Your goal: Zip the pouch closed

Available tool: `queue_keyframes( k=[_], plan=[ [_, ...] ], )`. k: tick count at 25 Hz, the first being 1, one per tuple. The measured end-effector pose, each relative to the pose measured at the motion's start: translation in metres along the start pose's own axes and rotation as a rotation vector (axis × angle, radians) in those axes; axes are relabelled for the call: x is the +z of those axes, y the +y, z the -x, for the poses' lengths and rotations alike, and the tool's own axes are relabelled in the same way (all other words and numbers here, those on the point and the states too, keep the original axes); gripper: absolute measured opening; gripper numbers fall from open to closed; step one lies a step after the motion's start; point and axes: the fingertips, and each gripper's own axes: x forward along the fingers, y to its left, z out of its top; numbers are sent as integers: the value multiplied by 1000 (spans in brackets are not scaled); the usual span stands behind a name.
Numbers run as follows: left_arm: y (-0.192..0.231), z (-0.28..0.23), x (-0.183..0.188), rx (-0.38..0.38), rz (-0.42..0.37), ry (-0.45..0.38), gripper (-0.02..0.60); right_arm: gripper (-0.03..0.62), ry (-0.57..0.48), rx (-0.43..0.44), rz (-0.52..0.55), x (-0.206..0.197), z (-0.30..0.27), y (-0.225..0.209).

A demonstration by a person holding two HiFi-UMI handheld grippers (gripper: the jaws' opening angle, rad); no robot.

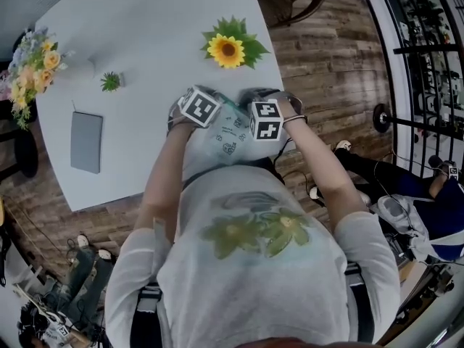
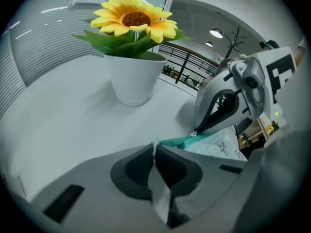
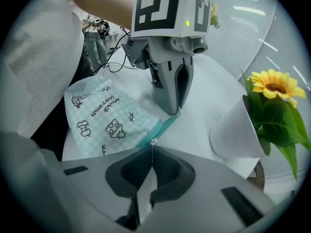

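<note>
Sunflower pot [image 2: 132, 76] close ahead, apparently open tabletop [image 1: 159, 20]

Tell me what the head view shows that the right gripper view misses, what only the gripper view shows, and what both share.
Only the head view: the grey pad and the small green plant on the table. Only the right gripper view: the right gripper pinched shut on the zipper pull, and the left gripper clamping the far end of the teal zipper. Both: the checked pouch and the potted sunflower.

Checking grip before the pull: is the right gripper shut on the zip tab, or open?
Shut on it: the right gripper has its tips together, pinching the silver zip tab of the pouch.
</note>
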Motion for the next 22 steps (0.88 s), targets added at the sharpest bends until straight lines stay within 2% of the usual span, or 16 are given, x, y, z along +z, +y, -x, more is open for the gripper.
queue_keyframes(
  k=[9, 16, 19, 22],
  plan=[
    [3, 2, 2, 41, -9, 4, 23, 18, -2, -5, -34, -2, 3, -2],
    [0, -1, -1, 30, -6, 8, 23, 18, -10, -34, -61, -4, 6, 0],
    [3, 3, 2, 47, -13, 0, 23, 18, 3, -45, -54, -5, 6, 0],
    [0, -1, -1, 27, 3, 2, 23, 18, 22, -50, -36, -8, 5, 2]
  ],
)
